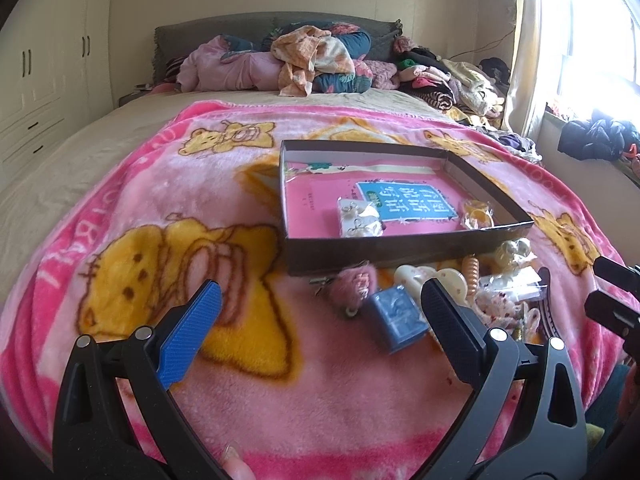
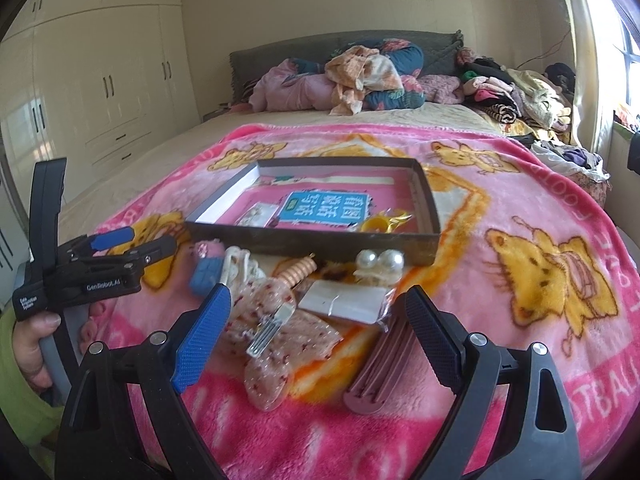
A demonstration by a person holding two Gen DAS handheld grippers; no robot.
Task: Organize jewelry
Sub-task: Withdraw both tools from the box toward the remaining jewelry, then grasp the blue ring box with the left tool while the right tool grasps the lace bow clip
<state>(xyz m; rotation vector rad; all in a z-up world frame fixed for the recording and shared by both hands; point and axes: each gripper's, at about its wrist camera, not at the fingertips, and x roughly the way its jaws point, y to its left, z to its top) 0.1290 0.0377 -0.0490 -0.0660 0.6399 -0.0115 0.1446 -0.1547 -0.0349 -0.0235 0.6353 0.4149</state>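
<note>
A shallow dark box [image 1: 400, 250] [image 2: 312, 242] lies on the pink blanket, holding an earring card [image 1: 358, 218] and a bagged yellow piece [image 1: 476, 212]. A heap of loose hair accessories sits in front of it. My left gripper [image 1: 320, 300] [image 2: 136, 242] is open above the blanket, and a blue clip [image 1: 396, 318] [image 2: 206, 274] and a pink fuzzy clip [image 1: 354, 290] lie just beyond its fingers. My right gripper [image 2: 320, 304] is open over a floral bow clip [image 2: 276, 336], a white packet [image 2: 344, 304] and a mauve ribbed clip [image 2: 380, 360]. Neither gripper touches anything.
A pearl clip [image 2: 380, 262] and an orange spiral tie [image 2: 300, 270] lie against the box's front wall. Piled clothes [image 2: 360, 76] cover the head of the bed. Wardrobes [image 2: 100, 80] line the left wall. The blanket's [image 2: 520, 300] right side is bare.
</note>
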